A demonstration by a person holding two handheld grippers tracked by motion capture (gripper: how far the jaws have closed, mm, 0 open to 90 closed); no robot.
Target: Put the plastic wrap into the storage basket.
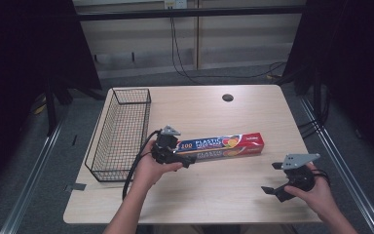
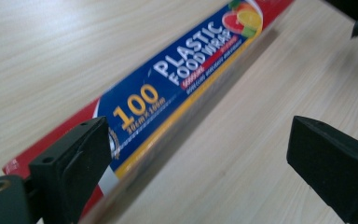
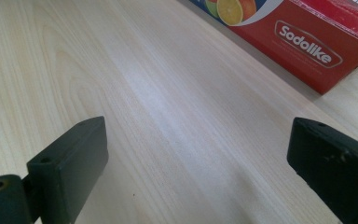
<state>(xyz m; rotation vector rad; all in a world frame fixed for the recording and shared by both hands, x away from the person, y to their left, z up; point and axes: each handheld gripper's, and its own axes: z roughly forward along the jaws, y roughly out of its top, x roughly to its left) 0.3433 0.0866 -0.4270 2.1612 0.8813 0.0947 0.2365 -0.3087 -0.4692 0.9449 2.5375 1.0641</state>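
Left gripper (image 2: 198, 158): jaws standing wide apart, holding nothing, one jaw just beside the plastic wrap box (image 2: 177, 79).
Right gripper (image 3: 198, 163): jaws gaping wide, holding nothing.

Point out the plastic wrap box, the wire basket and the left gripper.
plastic wrap box (image 1: 226, 143): high view, on its blue printed top face.
wire basket (image 1: 95, 138): high view, on its left mesh wall.
left gripper (image 2: 198, 158): left gripper view, midway between its two open black jaws.
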